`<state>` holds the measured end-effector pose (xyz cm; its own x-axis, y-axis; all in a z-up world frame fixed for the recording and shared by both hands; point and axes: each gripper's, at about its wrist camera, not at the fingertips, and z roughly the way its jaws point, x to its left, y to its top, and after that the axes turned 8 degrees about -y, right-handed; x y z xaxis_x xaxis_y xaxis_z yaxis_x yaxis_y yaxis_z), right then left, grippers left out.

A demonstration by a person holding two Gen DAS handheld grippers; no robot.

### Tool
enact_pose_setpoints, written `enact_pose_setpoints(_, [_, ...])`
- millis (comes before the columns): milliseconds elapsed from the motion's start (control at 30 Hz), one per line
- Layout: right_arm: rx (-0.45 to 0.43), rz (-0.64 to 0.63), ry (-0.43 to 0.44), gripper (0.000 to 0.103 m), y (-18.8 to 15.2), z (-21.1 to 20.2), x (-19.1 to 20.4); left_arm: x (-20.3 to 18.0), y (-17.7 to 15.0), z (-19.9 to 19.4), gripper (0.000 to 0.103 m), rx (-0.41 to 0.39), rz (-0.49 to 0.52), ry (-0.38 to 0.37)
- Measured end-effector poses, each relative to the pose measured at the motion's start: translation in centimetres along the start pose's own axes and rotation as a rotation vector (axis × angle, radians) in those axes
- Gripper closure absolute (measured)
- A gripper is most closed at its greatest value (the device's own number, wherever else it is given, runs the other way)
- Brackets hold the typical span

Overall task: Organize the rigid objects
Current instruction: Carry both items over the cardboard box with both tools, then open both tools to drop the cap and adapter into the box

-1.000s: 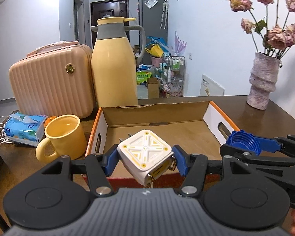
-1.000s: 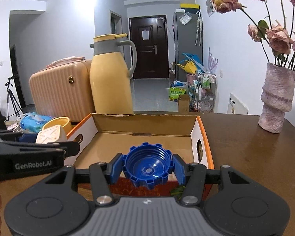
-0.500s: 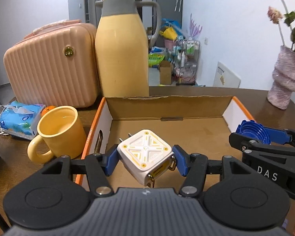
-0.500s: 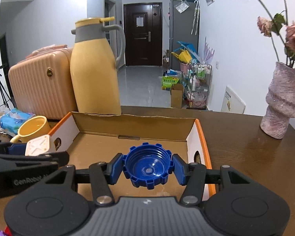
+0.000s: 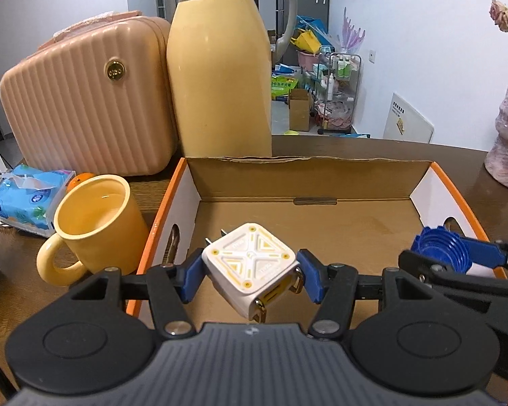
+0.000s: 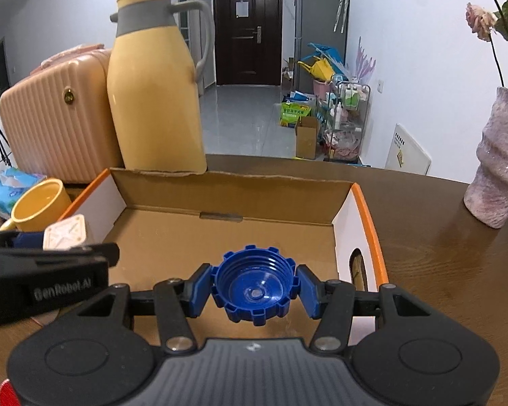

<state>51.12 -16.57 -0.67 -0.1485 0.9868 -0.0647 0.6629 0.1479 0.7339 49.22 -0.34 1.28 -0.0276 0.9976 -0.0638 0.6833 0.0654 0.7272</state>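
Both tools hang over the near edge of the open cardboard box with orange rims and white side walls point(image 5: 321, 209), each carrying one thing. The left tool point(image 5: 250, 279) pinches a white cube-shaped plug adapter with yellow markings point(image 5: 250, 267) between its blue pads; the cube sits cornerwise in the grip, its metal prongs pointing up and away at the far left corner. The right tool point(image 6: 254, 289) pinches a blue ribbed plastic screw cap point(image 6: 254, 289) by its rim, its hollow side facing the camera.

The relation that matters is tool to box floor. Both things hang just above the bare brown floor of the box, the adapter toward the left wall with its hand slot, the cap toward the right wall; the right tool and its cap show at the right edge of the left view, beside and apart from the adapter. Neither thing appears to touch the cardboard yet, though the gap is hard to read. Judged from this, the coming move is a short drop straight down and a release, each tool on its own side, with no crossing.

On the dark wooden bench point(image 6: 440, 253) left of the box stands a yellow ceramic mug point(image 5: 94, 226), close to the left wall.
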Motion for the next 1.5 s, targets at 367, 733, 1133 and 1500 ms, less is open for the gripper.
enact_pose_setpoints(367, [0.014,0.017,-0.024,0.003,-0.9,0.3,-0.9,1.2,-0.2,-0.8,0.0,-0.047,-0.001,0.036])
enact_pose_setpoints(733, [-0.026,0.031,-0.015,0.003,-1.3,-1.9,-1.3,1.3,-0.9,-2.6,0.0,-0.067,0.005,0.018])
enact_pose_setpoints(1133, [-0.129,0.033,-0.002,0.002,-3.3,-7.9,-1.8,1.3,-3.7,-8.4,0.0,-0.143,-0.003,-0.009])
enact_pose_setpoints(1500, [-0.225,0.013,0.006,0.002,-6.8,-14.3,-2.2,1.9,-6.6,-13.8,0.0,-0.213,-0.013,-0.054])
